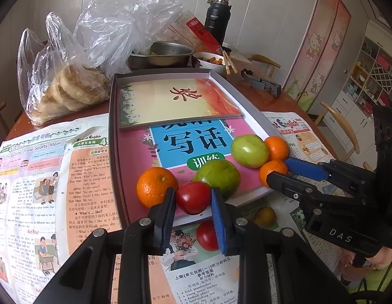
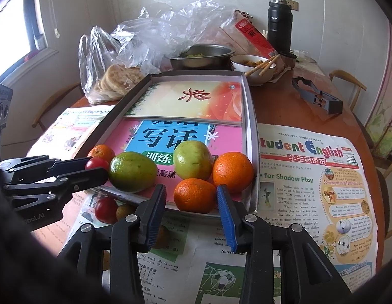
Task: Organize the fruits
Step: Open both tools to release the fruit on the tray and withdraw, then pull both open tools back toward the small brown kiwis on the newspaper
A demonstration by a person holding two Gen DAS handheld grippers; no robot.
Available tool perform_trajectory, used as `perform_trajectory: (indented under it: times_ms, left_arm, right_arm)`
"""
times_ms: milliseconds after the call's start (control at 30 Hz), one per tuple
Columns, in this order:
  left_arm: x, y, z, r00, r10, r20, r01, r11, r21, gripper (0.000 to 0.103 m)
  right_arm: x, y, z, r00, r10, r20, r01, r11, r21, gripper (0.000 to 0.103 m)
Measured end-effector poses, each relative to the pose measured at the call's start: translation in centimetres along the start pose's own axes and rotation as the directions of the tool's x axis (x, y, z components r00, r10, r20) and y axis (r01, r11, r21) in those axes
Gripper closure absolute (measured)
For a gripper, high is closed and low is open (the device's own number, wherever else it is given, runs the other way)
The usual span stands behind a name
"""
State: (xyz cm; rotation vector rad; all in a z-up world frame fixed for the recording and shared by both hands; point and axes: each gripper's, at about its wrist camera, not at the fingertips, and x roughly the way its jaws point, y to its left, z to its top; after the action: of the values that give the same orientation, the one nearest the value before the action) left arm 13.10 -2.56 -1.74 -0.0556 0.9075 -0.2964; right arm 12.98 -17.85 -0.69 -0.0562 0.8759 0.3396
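Observation:
A grey tray holds books with fruit along their near edge. My left gripper is shut on a red tomato that rests on the pink book, between an orange and a green fruit. My right gripper stands open around a small orange at the tray's front edge; the black pad is slightly clear of it. Behind it lie a green fruit and a larger orange. Another tomato and a yellowish fruit lie on the newspaper.
Newspapers cover the near table. Behind the tray are plastic bags of flatbread, a metal bowl, a bowl with chopsticks, a black flask and a grey tool. Chairs ring the table.

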Motion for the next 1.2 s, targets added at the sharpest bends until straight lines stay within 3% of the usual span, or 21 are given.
perform_trajectory:
  times_ms: [533,900,967,1200]
  left_arm:
    - [-0.2,0.1,-0.2,1.0,0.008,-0.006,-0.008,1.0,-0.008,0.074]
    - [-0.9,0.4,-0.3,1.0,0.022,-0.004,-0.022,1.0,-0.02,0.061]
    - [-1.0,0.4,-0.4,1.0,0.024,-0.004,-0.024,0.999,-0.023,0.055]
    - [-1.4,0.7,-0.5,0.999,0.033,0.001,-0.033,0.999,-0.037,0.052]
  right_arm:
    - [-0.4,0.5,-0.1,1.0,0.002,-0.002,-0.002,1.0,-0.006,0.054]
    - [-1.2,0.6,-0.2,1.0,0.001,0.01,-0.001,1.0,-0.003,0.052]
    - [-1.3,0.6,-0.2,1.0,-0.001,0.012,0.001,1.0,-0.002,0.052]
    - [-1.7,0.7,-0.2,1.0,-0.001,0.017,0.001,1.0,0.003,0.052]
